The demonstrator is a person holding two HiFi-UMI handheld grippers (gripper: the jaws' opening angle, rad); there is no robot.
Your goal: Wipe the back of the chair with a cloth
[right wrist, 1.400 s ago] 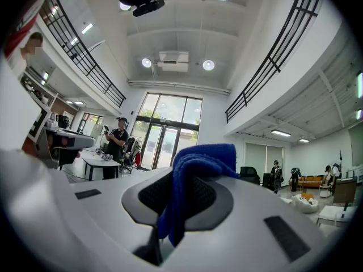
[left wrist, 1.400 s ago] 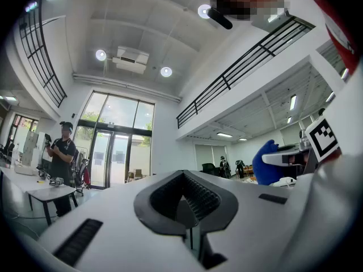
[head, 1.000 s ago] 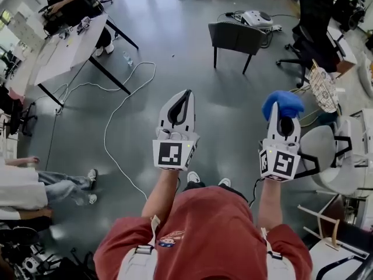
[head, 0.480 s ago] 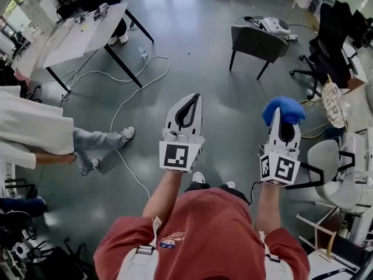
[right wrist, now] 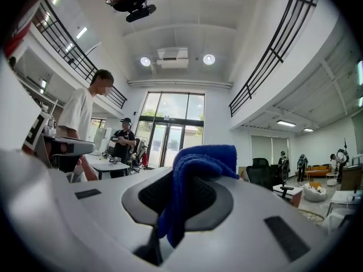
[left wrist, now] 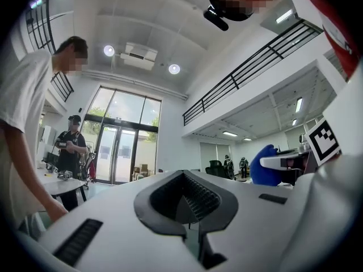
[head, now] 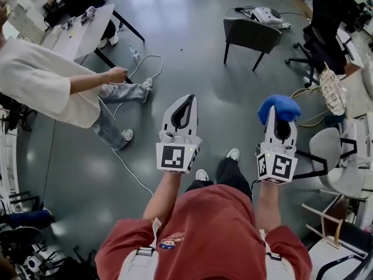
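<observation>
Grey floor (head: 192, 57); right claw (head: 280, 121) clamps cloth (head: 278, 105), pinch only in right gripper view; left claw (head: 187, 100) together.

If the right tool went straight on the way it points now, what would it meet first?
Nothing near: the right tool, shut on the blue cloth, points out over open floor. The dark chair far ahead lies near that line; depth is unclear.

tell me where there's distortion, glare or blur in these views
Head view: sharp, edges bowed, soft light sheen on the grey floor. Left gripper view: heavy fisheye, dark vignetted corners, bright glazed doors. Right gripper view: same fisheye; blue cloth in focus.
</observation>
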